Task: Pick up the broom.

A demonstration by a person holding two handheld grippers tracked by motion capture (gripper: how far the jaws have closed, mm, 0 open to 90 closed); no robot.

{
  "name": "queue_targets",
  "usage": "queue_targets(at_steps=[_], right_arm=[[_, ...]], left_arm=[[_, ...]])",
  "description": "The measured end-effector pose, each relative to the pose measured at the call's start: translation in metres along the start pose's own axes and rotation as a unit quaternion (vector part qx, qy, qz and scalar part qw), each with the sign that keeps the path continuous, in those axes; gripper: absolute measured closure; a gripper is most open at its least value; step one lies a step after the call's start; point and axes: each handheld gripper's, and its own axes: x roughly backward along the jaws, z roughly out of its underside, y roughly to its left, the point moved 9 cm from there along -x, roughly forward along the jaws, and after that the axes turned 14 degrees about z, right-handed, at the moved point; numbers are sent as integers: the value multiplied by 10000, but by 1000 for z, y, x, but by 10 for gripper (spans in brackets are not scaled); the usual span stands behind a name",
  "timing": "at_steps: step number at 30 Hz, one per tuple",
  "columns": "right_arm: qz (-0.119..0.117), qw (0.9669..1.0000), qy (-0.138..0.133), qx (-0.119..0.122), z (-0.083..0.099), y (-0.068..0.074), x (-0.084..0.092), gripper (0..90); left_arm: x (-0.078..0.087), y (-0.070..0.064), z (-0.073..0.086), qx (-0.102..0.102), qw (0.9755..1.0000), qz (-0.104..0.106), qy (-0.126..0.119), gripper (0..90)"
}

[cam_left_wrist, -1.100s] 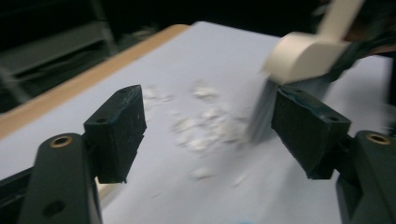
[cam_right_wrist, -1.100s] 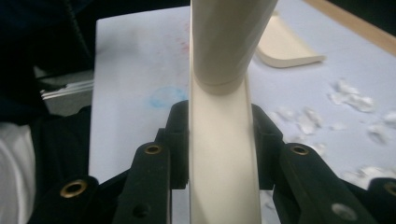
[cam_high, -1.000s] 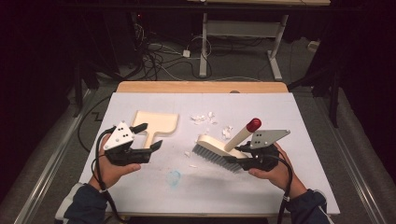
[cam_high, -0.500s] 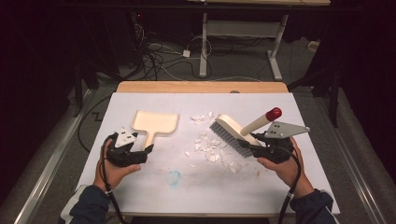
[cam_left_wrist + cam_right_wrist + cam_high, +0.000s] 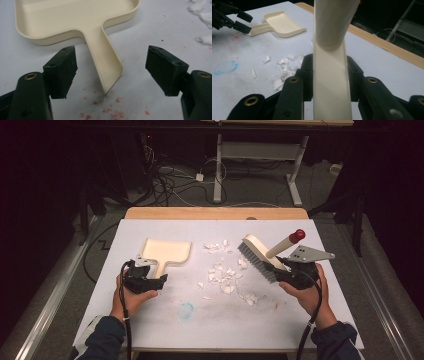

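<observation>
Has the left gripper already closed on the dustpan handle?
No, the left gripper stands open, with the dustpan handle between its jaws, untouched.

The left gripper [image 5: 159,279] dropped toward the table and moved up to the dustpan [image 5: 165,253], its open jaws now either side of the handle. The right gripper [image 5: 278,266] carried the brush [image 5: 256,254] rightward, uncovering the paper scraps [image 5: 226,274].
</observation>
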Motion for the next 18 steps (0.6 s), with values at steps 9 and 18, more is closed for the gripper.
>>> queue_targets(at_steps=[9, 18], right_arm=[[56, 9999, -82, 85, -5, 0, 0, 676], [329, 9994, -40, 101, -8, -11, -6, 676]], left_arm=[[-5, 4, -1, 64, 10000, -57, 37, 248], [10, -11, -10, -627, 9976, 50, -302, 204]])
